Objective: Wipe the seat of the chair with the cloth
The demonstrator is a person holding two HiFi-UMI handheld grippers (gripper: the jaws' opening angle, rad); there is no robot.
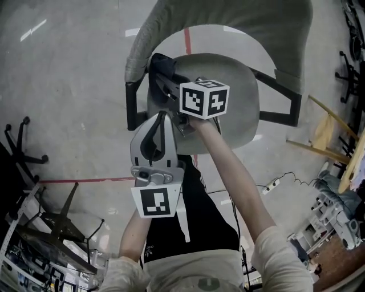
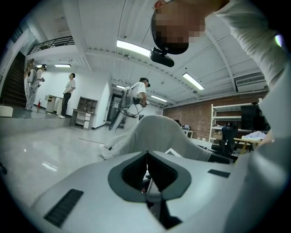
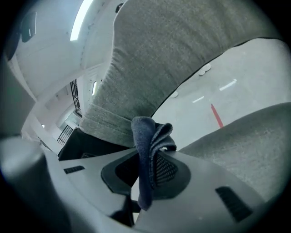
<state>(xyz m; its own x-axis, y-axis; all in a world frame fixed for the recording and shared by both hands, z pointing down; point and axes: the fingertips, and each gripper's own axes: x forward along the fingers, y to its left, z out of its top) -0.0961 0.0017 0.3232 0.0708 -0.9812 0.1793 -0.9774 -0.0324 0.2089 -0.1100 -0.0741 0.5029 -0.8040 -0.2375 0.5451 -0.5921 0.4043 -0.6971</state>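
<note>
The grey upholstered chair's seat lies below me, with its curved backrest at the far side. My right gripper reaches over the seat's left edge and is shut on a dark blue cloth. In the right gripper view the folded cloth sticks up between the jaws of that gripper, with the seat to the right and the backrest above. My left gripper hovers nearer to me, beside the seat's front left, shut and holding nothing.
A black armrest frame runs along the chair's right side. Black chair bases stand at the left and far right. Wooden frames and a power strip are at the right. Red floor tape crosses the floor. People stand far off.
</note>
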